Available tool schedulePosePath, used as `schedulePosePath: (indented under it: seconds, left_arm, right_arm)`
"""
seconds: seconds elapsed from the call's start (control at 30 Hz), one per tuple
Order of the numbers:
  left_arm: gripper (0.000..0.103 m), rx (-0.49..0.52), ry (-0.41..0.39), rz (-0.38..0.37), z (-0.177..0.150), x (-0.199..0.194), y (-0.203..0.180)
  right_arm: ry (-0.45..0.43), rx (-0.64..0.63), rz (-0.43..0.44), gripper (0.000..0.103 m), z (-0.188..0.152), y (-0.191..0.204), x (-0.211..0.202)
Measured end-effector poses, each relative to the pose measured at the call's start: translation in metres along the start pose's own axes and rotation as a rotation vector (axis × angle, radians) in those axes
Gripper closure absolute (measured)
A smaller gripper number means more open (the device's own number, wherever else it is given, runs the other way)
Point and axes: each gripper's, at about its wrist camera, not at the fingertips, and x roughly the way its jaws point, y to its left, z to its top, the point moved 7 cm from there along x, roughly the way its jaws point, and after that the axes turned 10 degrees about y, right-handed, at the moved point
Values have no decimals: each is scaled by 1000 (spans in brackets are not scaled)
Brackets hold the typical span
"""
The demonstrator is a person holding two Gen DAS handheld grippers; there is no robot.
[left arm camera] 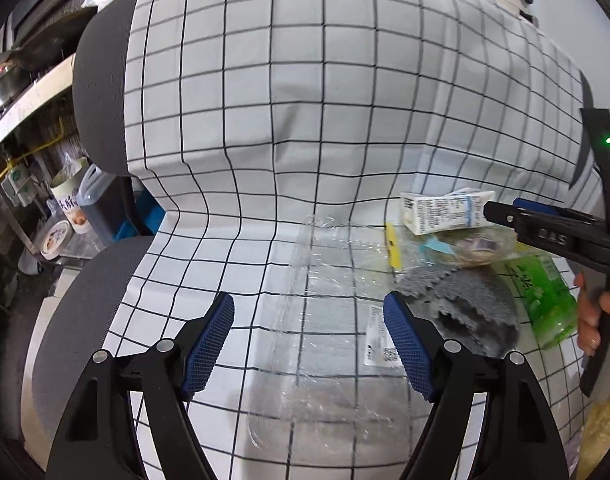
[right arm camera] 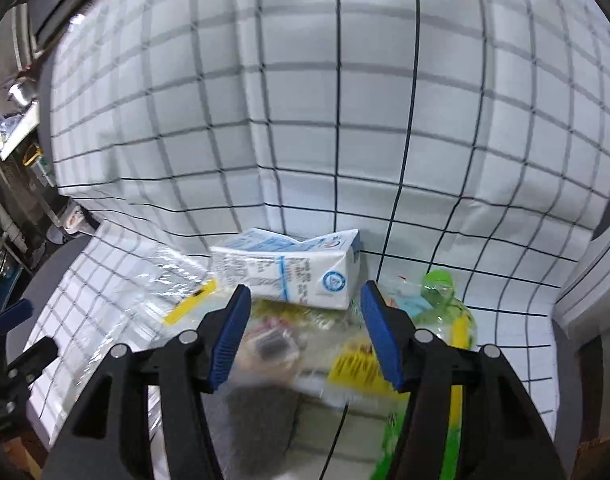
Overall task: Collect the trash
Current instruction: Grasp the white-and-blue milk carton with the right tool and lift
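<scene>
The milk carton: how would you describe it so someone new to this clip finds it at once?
Look at the chair draped in a white grid-checked cloth. On the seat, where it meets the backrest, a trash pile sits; the milk carton lies on its side at the back of that pile. It is the only boxy white-and-blue item, beside a green plastic bottle and clear wrappers.

Carton [right arm camera: 293, 272] behind bag [right arm camera: 273, 344] (bottle [right arm camera: 445, 300] right) — on cloth [right arm camera: 345, 120].

A white cloth [left arm camera: 297, 92] with a black grid is draped over a grey chair [left arm camera: 99, 92], covering both seat and backrest. Left of it there's a cluttered shelf [left arm camera: 29, 92] with a metal pot [left arm camera: 1, 88] on top and tubs [left arm camera: 67, 196] and a blue jug [left arm camera: 99, 196] underneath. Pale wall [left arm camera: 573, 8] at the upper right.
</scene>
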Motion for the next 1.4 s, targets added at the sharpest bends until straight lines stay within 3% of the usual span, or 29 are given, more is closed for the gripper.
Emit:
schedulePosePath:
  seconds: [0.1,0.17,0.4,0.53,0.63,0.77,1.0,1.1,1.2,1.33,1.4]
  left_arm:
    - [26,-14,15,6,1,8,7]
    - [26,-24,19,15,2,10,14]
    - [26,-76,16,34,11,7,33]
    - [26,-69,20,50,10,6,34]
    - [26,-68,19,50,9,4,32]
    - [26,-68,26,42,8,5,27]
    - [26,-46,41,52,0,7,20]
    - [26,-39,45,57,-2,4,18]
    - [26,-27,44,59,-2,0,14]
    - [26,-6,32,53,2,-7,4]
    - [26,9,26,39,2,-10,-5]
  right_arm:
    - [47,26,47,48,1,1,20]
    - [52,7,78,56,-2,11,21]
    - [113,-221,340,60,-21,99,0]
    - [43,-276,274,57,-23,107,-20]
    - [-32,-298,138,28,-20,94,-26]
    - [-30,-305,111,20,-10,74,-5]
    - [34,-247,193,19,4,64,38]
    - [52,-258,195,27,2,73,42]
    - [-8,-286,148,30,-3,77,25]
    - [-166,-236,137,31,2,65,-38]
    - [-239,-193,90,31,0,48,-75]
